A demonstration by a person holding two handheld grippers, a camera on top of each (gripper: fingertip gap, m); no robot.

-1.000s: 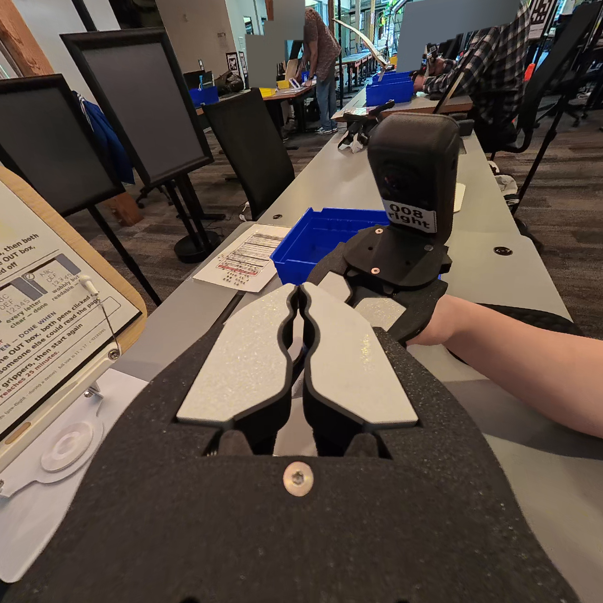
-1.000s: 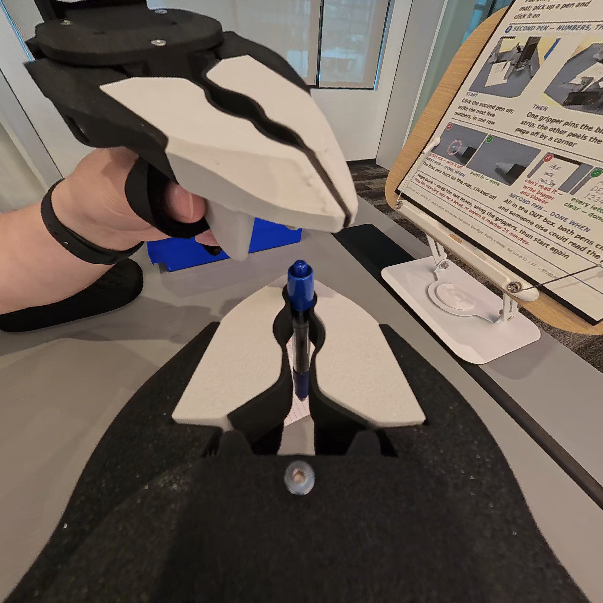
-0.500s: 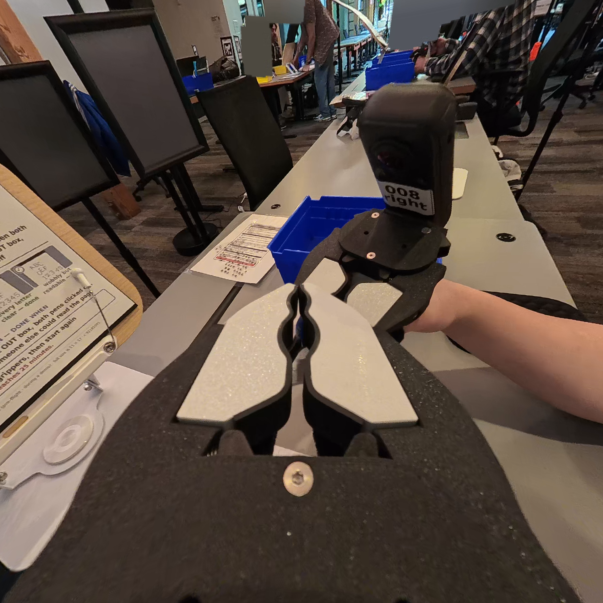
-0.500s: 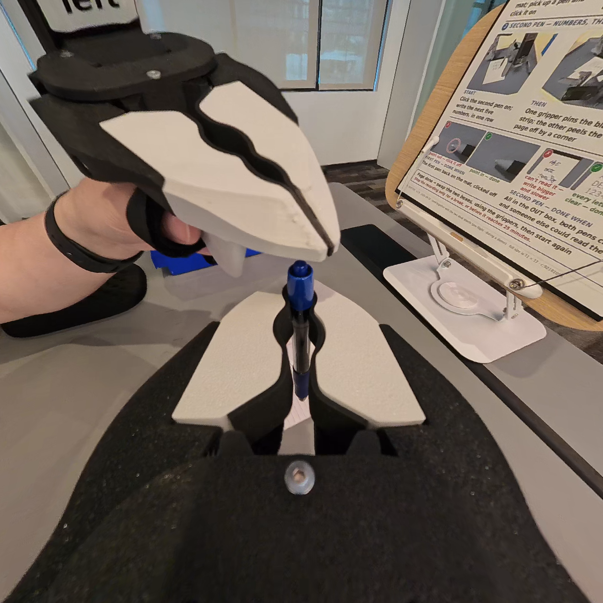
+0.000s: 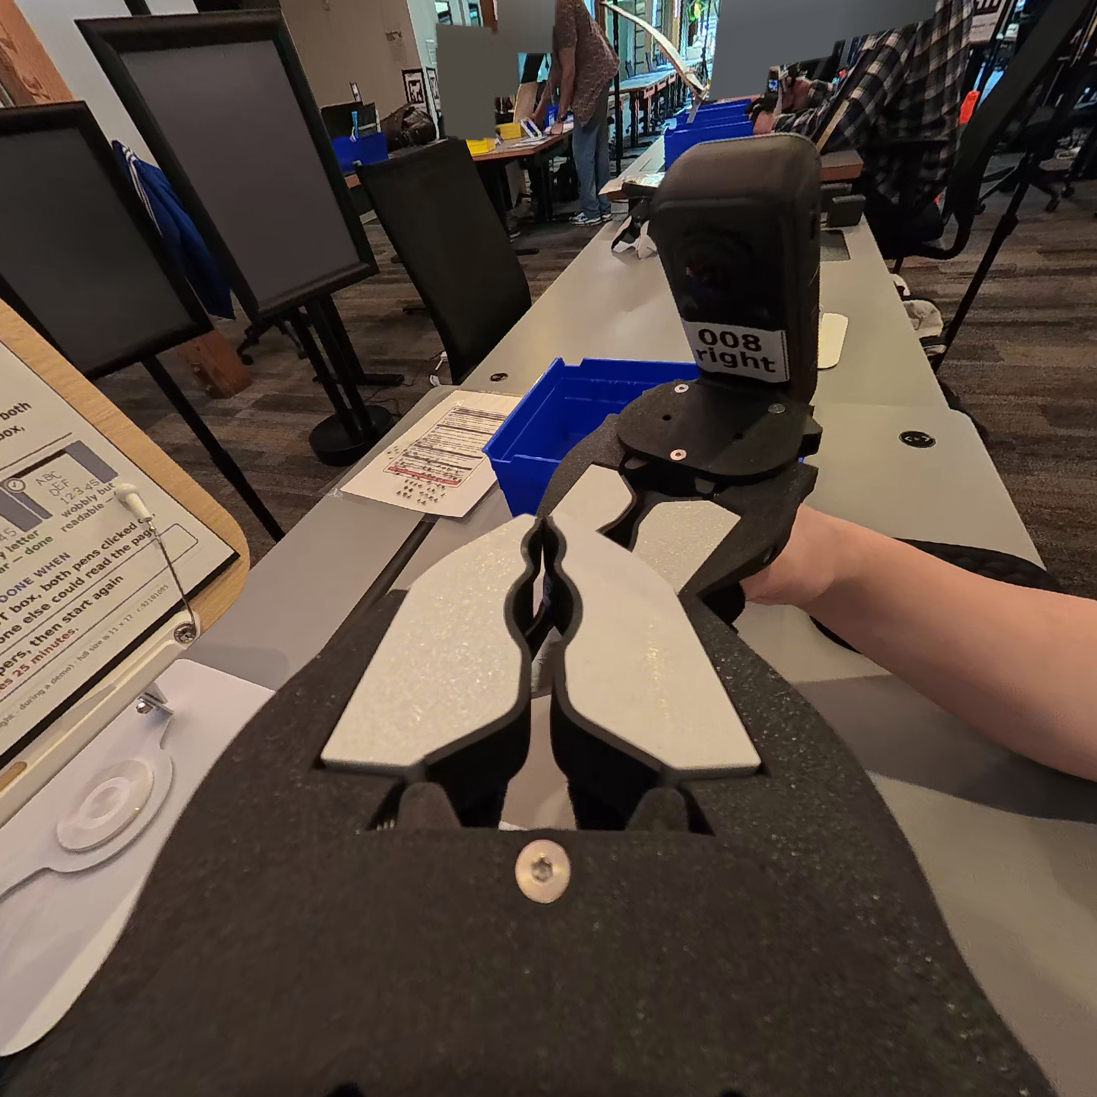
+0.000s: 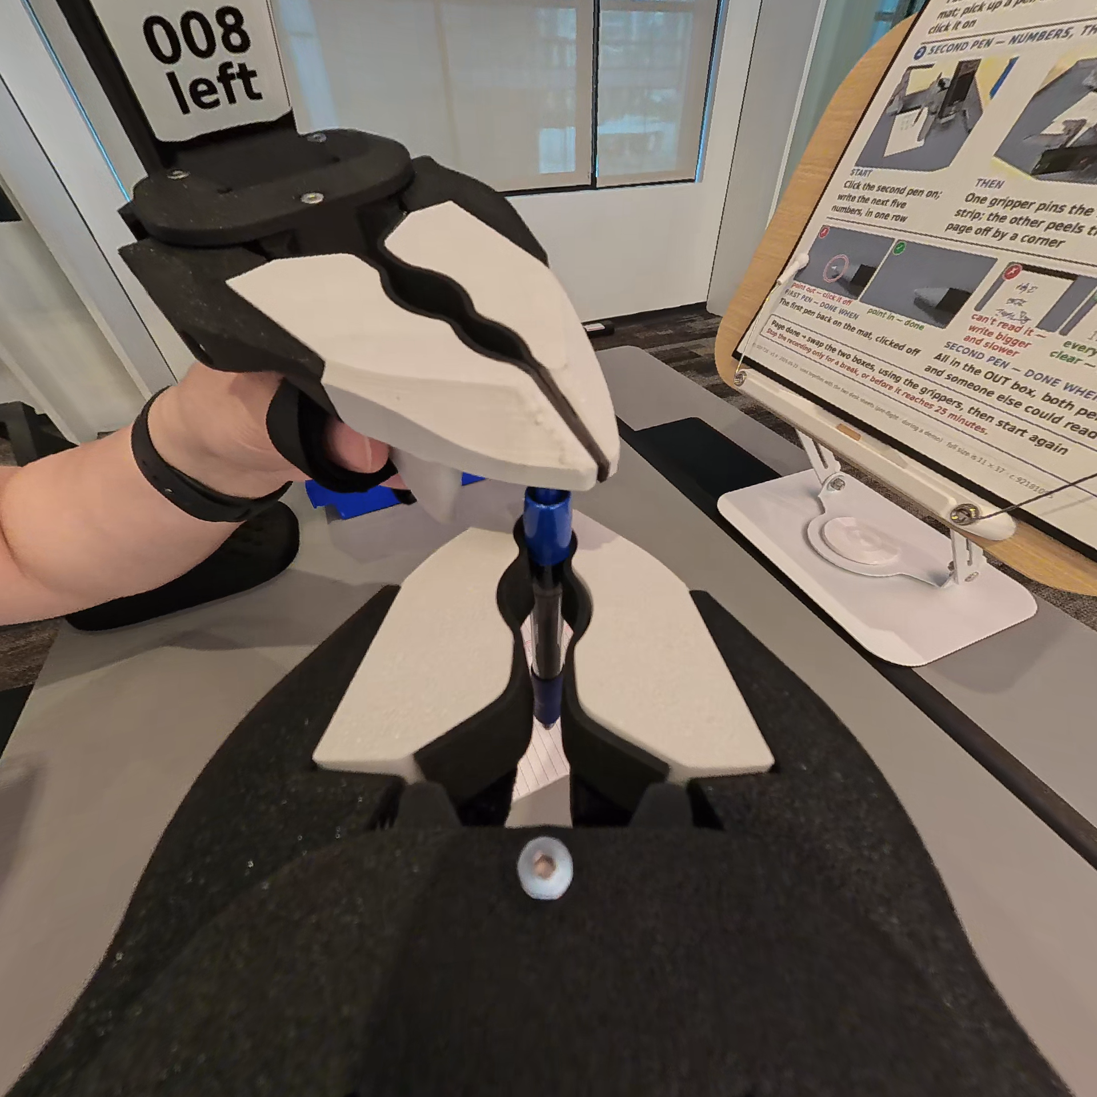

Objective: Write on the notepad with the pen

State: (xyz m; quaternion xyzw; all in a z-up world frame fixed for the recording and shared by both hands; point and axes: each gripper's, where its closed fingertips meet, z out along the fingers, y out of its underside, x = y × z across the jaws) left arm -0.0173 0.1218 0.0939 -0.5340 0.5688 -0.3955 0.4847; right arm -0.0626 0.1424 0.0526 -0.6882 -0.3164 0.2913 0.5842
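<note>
The right gripper [image 6: 545, 537] clamps an upright blue pen [image 6: 546, 593]; the closed, empty left gripper [image 6: 596, 469] touches its top.

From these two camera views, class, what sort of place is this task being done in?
Probably an open-plan office or lab set up for recording demonstrations: a long grey desk, black mesh office chairs, blue plastic bins, and a propped-up printed instruction board beside the workspace.

notepad [image 6: 541, 766]: mostly hidden | pen [image 6: 546, 599] tip: behind right tool [image 6: 543, 552]
</note>
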